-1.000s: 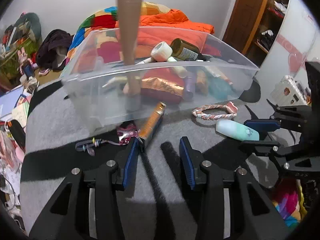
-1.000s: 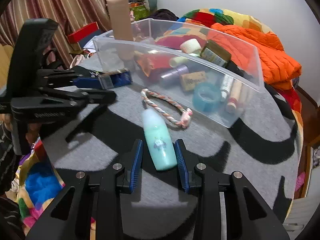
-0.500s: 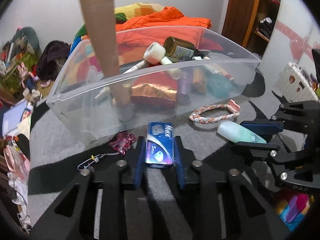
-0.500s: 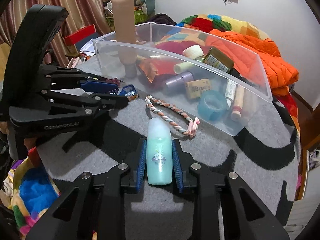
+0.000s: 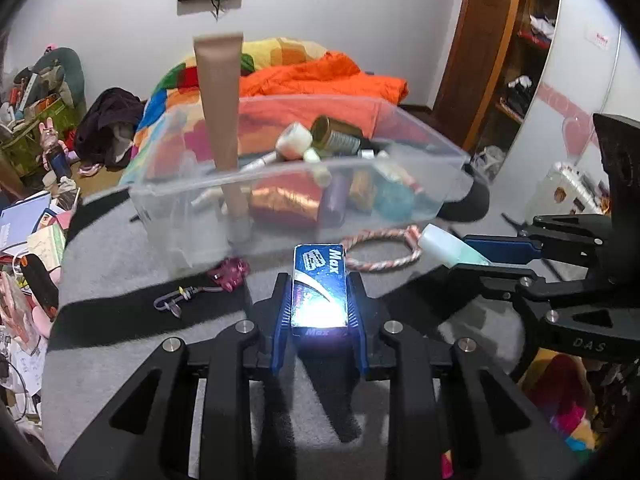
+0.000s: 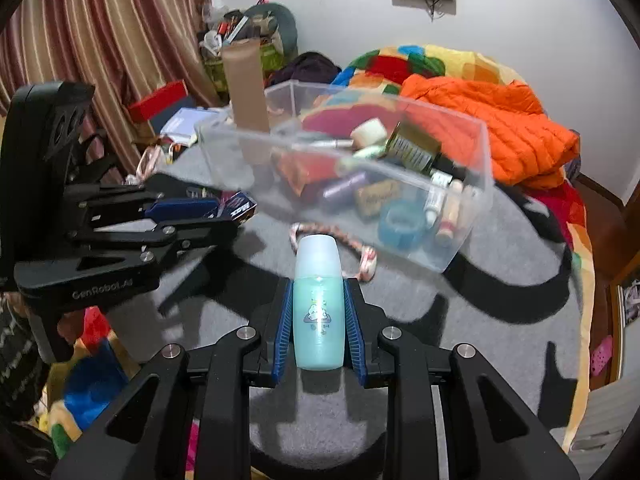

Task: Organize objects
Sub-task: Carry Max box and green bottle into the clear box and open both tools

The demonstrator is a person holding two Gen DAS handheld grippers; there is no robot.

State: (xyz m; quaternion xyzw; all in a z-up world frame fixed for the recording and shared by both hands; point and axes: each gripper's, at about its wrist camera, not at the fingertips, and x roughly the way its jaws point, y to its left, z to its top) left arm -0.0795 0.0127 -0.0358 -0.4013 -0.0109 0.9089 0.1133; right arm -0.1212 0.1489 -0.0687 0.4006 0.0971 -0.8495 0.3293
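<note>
My left tool [image 5: 319, 304] is clenched on a blue box [image 5: 319, 285] marked "Max", its two blue pads pressed flat against the box's long sides, the box pointing forward along the fingers with its far end sticking out past the tips. A bright glare washes out the near end of the box. My right tool [image 6: 319, 320] is closed just as narrowly on a pale green bottle [image 6: 318, 304] with a small cartoon print, gripped around its lower body while the rounded cap end pokes out ahead.

Both tools hang above the grey surface [image 5: 120, 280], side by side, in front of the clear plastic bin [image 5: 280, 216]. The bin holds a jumble of things: a tall tan tube [image 5: 220, 120] standing upright near its left end, a brown jar [image 5: 334, 140], a white roll, a teal ring. On the surface just before the bin's front wall lie a braided rope loop [image 5: 384, 248] and, further left, a pink trinket on a keychain [image 5: 230, 274]. The rope loop sits beyond the bottle's cap in the right wrist view [image 6: 360, 252]
</note>
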